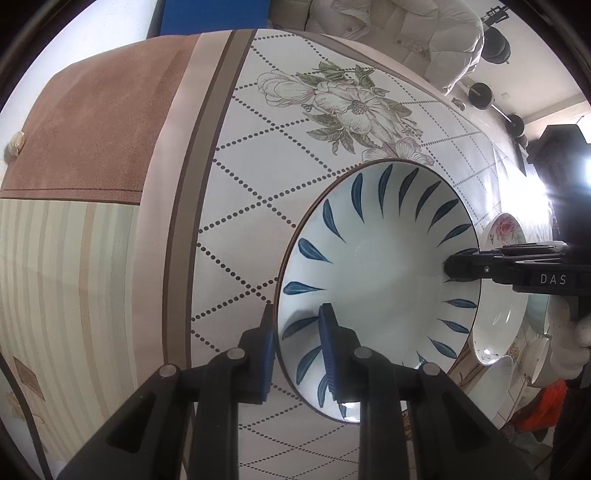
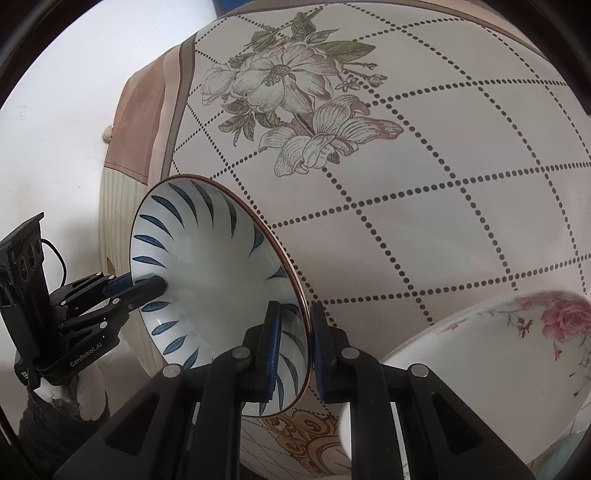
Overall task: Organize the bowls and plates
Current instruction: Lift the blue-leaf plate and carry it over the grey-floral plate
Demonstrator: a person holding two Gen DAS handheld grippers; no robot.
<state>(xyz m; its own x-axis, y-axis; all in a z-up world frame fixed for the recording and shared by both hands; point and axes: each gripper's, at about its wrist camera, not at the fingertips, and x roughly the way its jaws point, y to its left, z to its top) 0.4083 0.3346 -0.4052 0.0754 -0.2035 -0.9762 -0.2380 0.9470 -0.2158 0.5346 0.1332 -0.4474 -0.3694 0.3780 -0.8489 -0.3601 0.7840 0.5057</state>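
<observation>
A white bowl with blue leaf strokes [image 1: 384, 269] is held between both grippers above the table. My left gripper [image 1: 299, 347] is shut on its near rim, one finger inside and one outside. My right gripper [image 2: 295, 343] is shut on the opposite rim; it shows in the left wrist view [image 1: 458, 267] at the bowl's right edge. The bowl [image 2: 210, 273] is tilted on edge in the right wrist view, where the left gripper [image 2: 147, 286] grips its left rim.
A white bowl with pink roses [image 2: 509, 365] sits at lower right. More white bowls [image 1: 498, 332] are stacked behind the held bowl. The table wears a floral, dotted-diamond cloth [image 1: 280, 155]. A person in a white jacket [image 1: 399, 29] stands beyond the table.
</observation>
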